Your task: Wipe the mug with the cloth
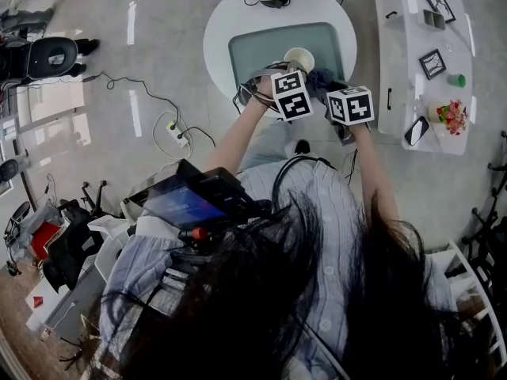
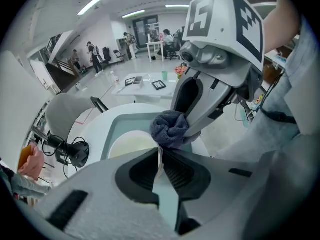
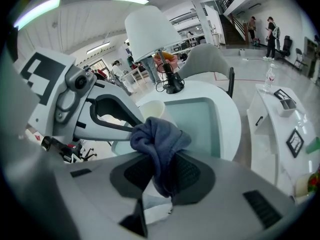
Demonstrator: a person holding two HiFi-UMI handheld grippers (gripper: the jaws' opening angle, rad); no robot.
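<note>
Teal mat [image 1: 253,54] on the round white table [image 1: 218,38]; right of that table, side table [image 1: 396,54] bearing flowers [image 1: 451,115]; left, power strip [image 1: 179,135].

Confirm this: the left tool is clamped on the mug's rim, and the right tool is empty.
Wrong on the right tool: it is shut on the dark blue-grey cloth, as the right gripper view shows. The left tool is clamped on the rim of the mug.

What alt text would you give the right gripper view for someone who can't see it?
The right gripper clamps a bunched dark blue cloth right in front of a cream mug, which the left gripper holds. Behind them is a round white table with a teal mat and a white lamp on it.
</note>
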